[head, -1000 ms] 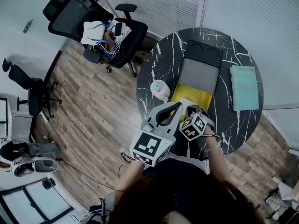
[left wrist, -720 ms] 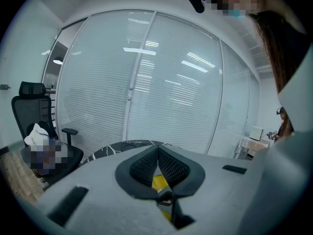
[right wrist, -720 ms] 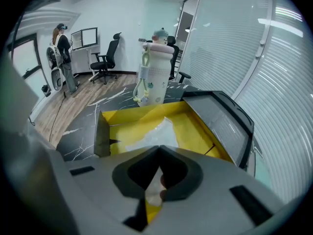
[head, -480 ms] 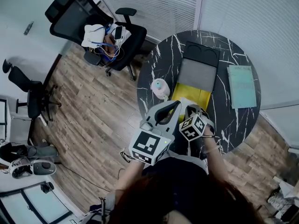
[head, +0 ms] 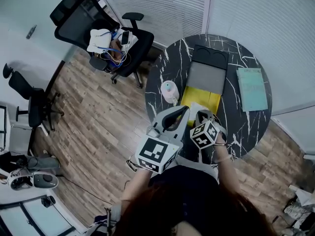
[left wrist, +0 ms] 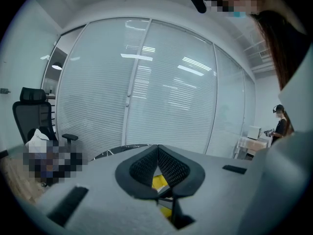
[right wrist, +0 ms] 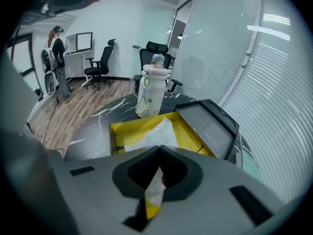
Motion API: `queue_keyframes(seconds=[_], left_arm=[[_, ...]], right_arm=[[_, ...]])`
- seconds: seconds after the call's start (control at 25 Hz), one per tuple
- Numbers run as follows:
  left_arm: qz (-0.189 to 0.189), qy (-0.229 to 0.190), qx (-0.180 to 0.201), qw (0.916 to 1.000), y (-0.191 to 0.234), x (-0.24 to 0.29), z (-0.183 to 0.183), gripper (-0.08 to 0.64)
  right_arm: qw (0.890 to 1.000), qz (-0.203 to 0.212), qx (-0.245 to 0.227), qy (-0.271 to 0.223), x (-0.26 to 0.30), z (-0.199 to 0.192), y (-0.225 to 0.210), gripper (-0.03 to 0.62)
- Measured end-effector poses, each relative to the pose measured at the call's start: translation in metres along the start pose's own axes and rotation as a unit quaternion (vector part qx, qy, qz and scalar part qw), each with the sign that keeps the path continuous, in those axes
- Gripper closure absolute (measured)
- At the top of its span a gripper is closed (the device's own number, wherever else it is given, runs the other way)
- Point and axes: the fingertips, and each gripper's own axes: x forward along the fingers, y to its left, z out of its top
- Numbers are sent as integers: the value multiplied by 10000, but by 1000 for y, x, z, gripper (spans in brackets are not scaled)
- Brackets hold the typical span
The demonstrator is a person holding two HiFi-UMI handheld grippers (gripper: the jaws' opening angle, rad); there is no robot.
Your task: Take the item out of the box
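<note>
An open box with a yellow inside lies on the round black marble table; its grey lid is folded back on the far side. White crumpled wrapping lies in the box. My right gripper is over the box's near edge, shut on a strip of that wrapping. In the head view the right gripper is beside the left gripper. In its own view, the left gripper is shut with nothing in it, and yellow shows through the gap below its tips.
A pale bottle stands on the table left of the box, also seen as the bottle. A teal book lies at the table's right. A black office chair with things on it stands behind; blinds and glass walls beyond.
</note>
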Motion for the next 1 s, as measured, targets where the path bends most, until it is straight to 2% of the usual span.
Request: queue_keyframes(seconds=[0.6, 1.0], left_arm=[[-199, -133, 125, 9996, -24, -30, 5, 534], [-321, -207, 211, 9990, -40, -55, 7, 534]], right_arm=[[9986, -336, 335, -233, -38, 5, 8, 568], [9949, -596, 596, -560, -73, 18, 15, 568]])
